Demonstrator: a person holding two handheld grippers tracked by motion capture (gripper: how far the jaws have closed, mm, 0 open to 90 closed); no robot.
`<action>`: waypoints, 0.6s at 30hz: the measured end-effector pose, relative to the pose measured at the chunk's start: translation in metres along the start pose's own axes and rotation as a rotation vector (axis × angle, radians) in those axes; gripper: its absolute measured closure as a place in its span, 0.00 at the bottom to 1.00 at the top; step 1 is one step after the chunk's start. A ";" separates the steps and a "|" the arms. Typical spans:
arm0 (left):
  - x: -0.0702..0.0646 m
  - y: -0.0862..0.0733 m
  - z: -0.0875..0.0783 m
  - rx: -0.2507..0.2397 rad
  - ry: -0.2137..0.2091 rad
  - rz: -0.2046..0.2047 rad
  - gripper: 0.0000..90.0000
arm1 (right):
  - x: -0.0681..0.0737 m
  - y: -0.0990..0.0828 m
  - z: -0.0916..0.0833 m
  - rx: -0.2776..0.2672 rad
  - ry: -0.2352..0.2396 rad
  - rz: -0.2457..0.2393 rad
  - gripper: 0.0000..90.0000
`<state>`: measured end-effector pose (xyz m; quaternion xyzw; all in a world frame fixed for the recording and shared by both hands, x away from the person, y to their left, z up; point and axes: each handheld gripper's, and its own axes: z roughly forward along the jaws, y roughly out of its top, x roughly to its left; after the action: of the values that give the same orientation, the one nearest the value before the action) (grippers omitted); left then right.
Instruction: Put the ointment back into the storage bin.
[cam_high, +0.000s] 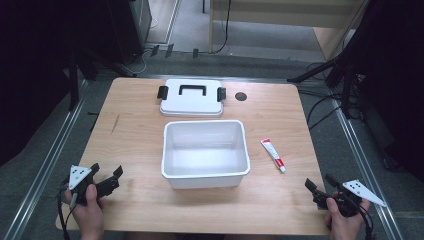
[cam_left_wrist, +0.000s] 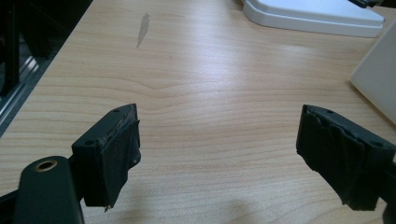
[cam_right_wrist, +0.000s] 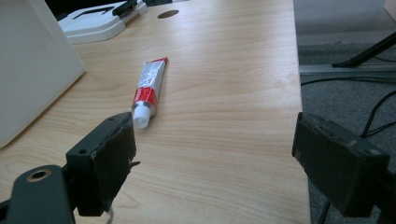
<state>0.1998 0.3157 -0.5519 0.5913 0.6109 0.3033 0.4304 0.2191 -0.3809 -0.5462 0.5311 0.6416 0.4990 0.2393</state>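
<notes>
Jaws wide open on both, nothing held. Right gripper (cam_high: 321, 188) sits nearest the tube (cam_high: 273, 155), which lies at its 11 o'clock, just right of the white bin (cam_high: 205, 172). Imo grab mid-body, w/ pads across the width, not the cap. Left gripper (cam_high: 106, 177) idles.

Wooden table (cam_high: 135, 150): I am seeing a white lid (cam_high: 191, 104) with a black handle lying at its far edge, beside a round cable hole (cam_high: 241, 96). Black tripod legs (cam_high: 320, 70) and cables (cam_high: 320, 107) are resting on the grey floor (cam_high: 250, 50).
</notes>
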 end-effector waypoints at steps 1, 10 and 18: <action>0.000 0.000 0.000 -0.001 0.000 -0.003 0.16 | 0.000 0.000 0.001 0.006 -0.001 0.003 0.15; 0.000 0.000 0.000 0.001 0.003 0.003 0.16 | 0.008 0.011 0.012 0.128 -0.036 -0.052 0.20; 0.000 0.000 0.000 -0.001 0.000 -0.004 0.16 | 0.013 0.029 0.021 0.284 -0.061 -0.072 0.23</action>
<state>0.2000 0.3157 -0.5520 0.5898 0.6119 0.3027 0.4314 0.2453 -0.3630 -0.5260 0.5513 0.7168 0.3778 0.1987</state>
